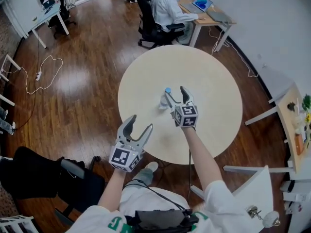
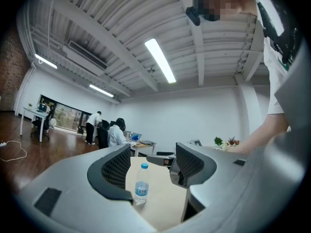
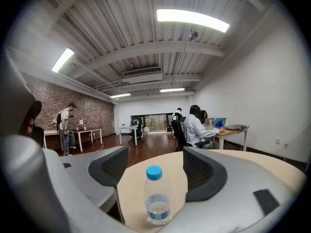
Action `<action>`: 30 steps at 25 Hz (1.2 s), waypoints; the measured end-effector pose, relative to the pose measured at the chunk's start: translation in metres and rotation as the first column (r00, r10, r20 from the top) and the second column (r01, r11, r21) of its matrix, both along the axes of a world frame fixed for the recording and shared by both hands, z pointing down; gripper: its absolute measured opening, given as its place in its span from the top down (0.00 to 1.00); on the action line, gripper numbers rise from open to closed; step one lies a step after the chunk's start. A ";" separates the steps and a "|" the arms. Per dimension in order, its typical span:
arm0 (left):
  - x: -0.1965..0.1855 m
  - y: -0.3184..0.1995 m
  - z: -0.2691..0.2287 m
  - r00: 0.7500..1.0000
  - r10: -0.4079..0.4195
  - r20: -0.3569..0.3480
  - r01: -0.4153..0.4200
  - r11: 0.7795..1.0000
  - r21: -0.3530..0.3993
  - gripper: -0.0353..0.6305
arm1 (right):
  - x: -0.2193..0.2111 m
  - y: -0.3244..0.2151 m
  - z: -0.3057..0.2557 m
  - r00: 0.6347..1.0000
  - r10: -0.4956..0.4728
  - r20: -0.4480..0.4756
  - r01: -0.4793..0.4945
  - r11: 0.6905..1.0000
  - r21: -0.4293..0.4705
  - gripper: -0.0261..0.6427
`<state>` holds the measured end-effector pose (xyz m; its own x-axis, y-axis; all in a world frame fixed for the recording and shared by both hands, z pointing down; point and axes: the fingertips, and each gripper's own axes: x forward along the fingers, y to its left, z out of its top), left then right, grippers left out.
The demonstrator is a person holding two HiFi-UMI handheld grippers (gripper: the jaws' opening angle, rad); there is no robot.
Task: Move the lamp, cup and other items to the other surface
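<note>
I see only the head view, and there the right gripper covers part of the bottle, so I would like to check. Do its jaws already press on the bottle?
Observer: No. In the right gripper view the bottle stands between the jaws of the right gripper, which are open with a gap on each side.
Operator: Thank you. From above I cannot judge its pose. Is it upright?
Observer: Yes. In that same view it stands upright on the table, with its blue cap at the top.
</note>
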<state>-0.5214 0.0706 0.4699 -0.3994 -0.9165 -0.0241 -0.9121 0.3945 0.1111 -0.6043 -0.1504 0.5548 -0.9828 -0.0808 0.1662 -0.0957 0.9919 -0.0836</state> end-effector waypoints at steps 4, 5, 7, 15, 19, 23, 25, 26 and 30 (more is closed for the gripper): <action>0.009 -0.008 -0.008 0.999 0.033 0.004 -0.033 0.999 0.015 0.53 | 0.031 -0.001 -0.036 0.996 0.026 0.081 -0.028 0.999 0.020 0.39; 0.012 -0.011 -0.008 0.999 0.046 0.012 -0.046 0.999 0.018 0.53 | 0.043 -0.004 -0.044 0.995 0.040 0.094 -0.044 0.998 0.034 0.39; 0.019 -0.017 -0.009 0.997 0.074 0.030 -0.075 0.997 0.022 0.53 | 0.069 -0.012 -0.059 0.990 0.069 0.121 -0.077 0.995 0.065 0.39; 0.073 -0.067 -0.034 0.970 0.237 0.053 -0.239 0.971 0.023 0.53 | 0.198 -0.044 -0.101 0.943 0.265 0.203 -0.273 0.962 0.008 0.39; 0.120 -0.104 -0.040 0.929 0.365 0.061 -0.366 0.930 0.024 0.53 | 0.292 -0.070 -0.095 0.889 0.412 0.200 -0.412 0.910 -0.042 0.40; 0.182 -0.138 -0.047 0.873 0.485 0.053 -0.487 0.872 0.044 0.53 | 0.395 -0.092 -0.094 0.819 0.541 0.191 -0.543 0.839 -0.047 0.40; 0.211 -0.155 -0.042 0.843 0.535 0.057 -0.537 0.842 0.050 0.53 | 0.447 -0.095 -0.097 0.782 0.595 0.188 -0.601 0.799 -0.026 0.40; 0.228 -0.162 -0.043 0.825 0.563 0.047 -0.565 0.824 0.053 0.53 | 0.472 -0.093 -0.096 0.759 0.624 0.184 -0.633 0.774 -0.012 0.40; 0.296 -0.184 -0.046 0.737 0.675 0.033 -0.676 0.735 0.056 0.53 | 0.570 -0.075 -0.093 0.644 0.744 0.177 -0.759 0.651 0.027 0.40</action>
